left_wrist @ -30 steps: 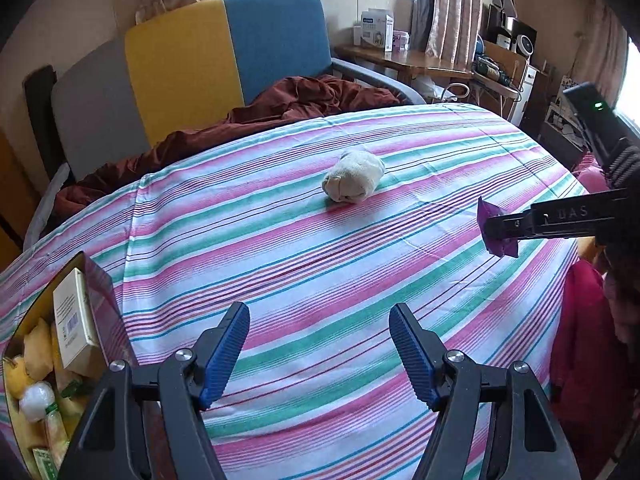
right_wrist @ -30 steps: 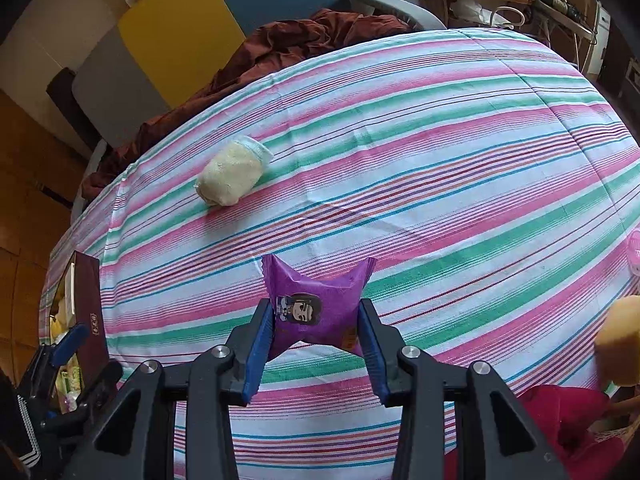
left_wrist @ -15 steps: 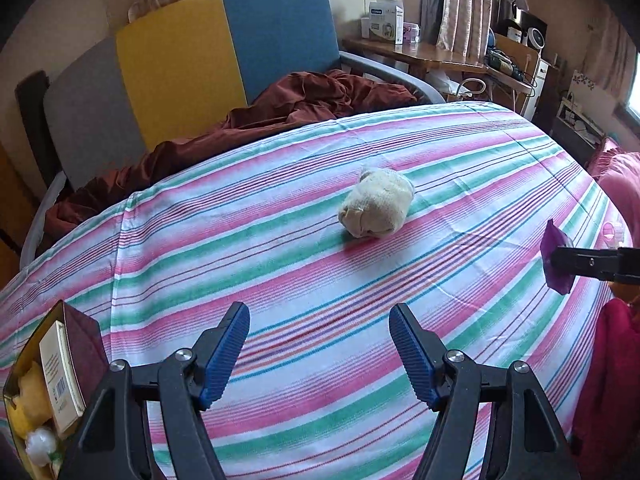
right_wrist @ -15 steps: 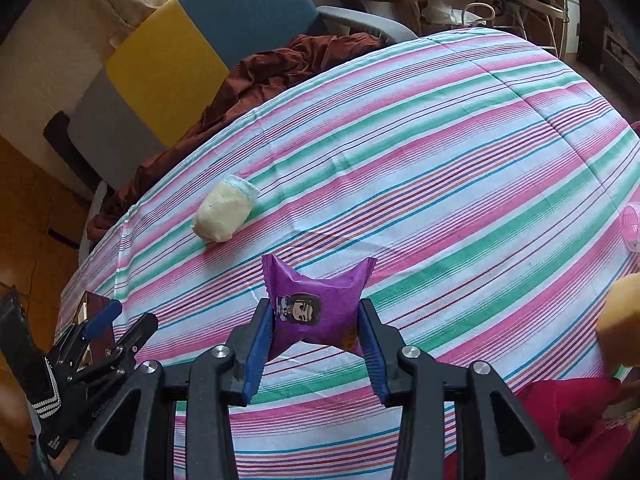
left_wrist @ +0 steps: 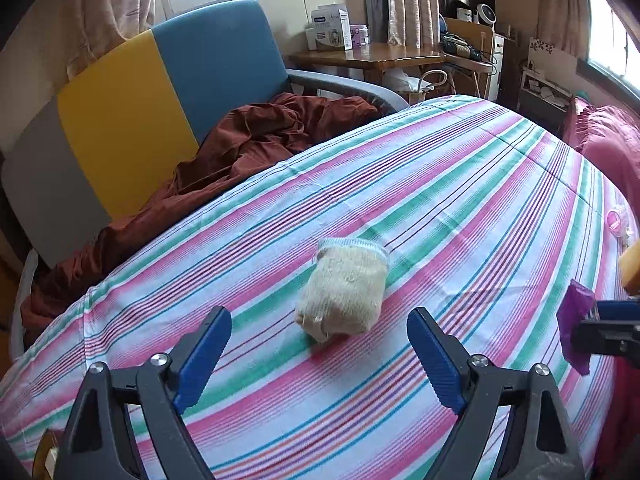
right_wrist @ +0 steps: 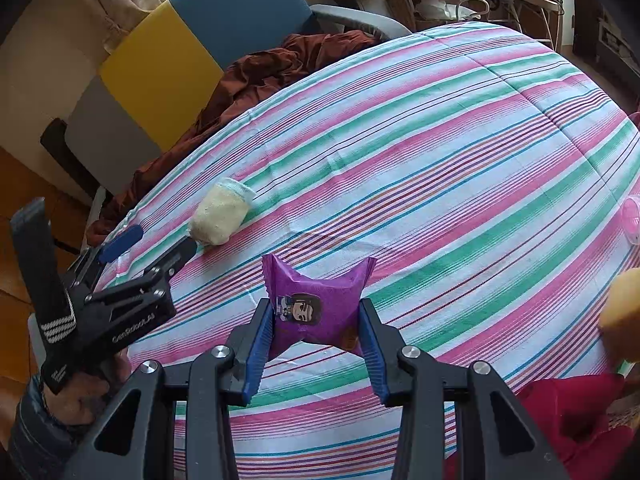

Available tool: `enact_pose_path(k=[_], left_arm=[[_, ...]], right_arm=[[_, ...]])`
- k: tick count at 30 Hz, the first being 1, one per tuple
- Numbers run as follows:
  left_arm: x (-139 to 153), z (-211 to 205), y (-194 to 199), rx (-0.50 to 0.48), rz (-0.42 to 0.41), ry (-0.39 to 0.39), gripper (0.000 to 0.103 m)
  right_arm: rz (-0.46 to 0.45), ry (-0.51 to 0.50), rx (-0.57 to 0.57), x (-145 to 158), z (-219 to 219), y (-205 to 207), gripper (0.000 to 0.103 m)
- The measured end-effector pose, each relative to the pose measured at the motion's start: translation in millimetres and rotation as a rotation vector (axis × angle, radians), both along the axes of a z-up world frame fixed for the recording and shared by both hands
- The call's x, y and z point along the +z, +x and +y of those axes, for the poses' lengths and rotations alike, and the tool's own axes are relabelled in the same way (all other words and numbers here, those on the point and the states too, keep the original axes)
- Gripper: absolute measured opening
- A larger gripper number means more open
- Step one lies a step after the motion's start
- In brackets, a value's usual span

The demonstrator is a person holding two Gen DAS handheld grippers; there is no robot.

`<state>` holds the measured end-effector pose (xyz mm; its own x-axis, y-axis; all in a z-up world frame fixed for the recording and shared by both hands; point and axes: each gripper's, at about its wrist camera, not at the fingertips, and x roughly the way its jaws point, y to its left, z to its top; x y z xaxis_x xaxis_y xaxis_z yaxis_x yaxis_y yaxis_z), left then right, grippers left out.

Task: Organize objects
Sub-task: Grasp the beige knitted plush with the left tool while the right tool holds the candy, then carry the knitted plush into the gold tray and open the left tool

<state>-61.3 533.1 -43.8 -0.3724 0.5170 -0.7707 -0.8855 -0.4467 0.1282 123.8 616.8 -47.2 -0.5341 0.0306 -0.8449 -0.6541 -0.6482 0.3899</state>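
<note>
A cream rolled sock (left_wrist: 344,288) lies on the striped bedspread (left_wrist: 460,200), just ahead of my open left gripper (left_wrist: 320,344), roughly between its blue fingers. It also shows in the right wrist view (right_wrist: 220,218), with the left gripper (right_wrist: 148,244) right beside it. My right gripper (right_wrist: 316,316) is shut on a purple snack packet (right_wrist: 316,308) and holds it above the bed. The packet (left_wrist: 574,332) shows at the right edge of the left wrist view.
A brown blanket (left_wrist: 248,148) lies on a yellow, blue and grey chair (left_wrist: 160,92) behind the bed. A small pink object (right_wrist: 632,220) sits at the bed's right edge, with a yellow thing (right_wrist: 624,312) and red cloth (right_wrist: 572,412) nearby. A wooden desk (left_wrist: 380,56) stands at the back.
My left gripper has moved forward and right, up to the sock; the box at lower left has nearly left its view. The right gripper still holds the packet, lifted slightly.
</note>
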Motion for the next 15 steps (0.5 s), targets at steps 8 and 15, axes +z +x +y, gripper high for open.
enact_pose_path(k=[8,15], left_arm=[[-41.0,43.9,-24.1,0.019,-0.059,-0.098,0.091],[-54.1,31.8,-28.0,0.044,-0.138,-0.056,0.059]], right_arm=[[-0.008,-0.001,0.012,-0.8,-1.1,-3.1,0.042],[-0.018,-0.003,0.026,-2.9,-2.3,-6.7,0.042]])
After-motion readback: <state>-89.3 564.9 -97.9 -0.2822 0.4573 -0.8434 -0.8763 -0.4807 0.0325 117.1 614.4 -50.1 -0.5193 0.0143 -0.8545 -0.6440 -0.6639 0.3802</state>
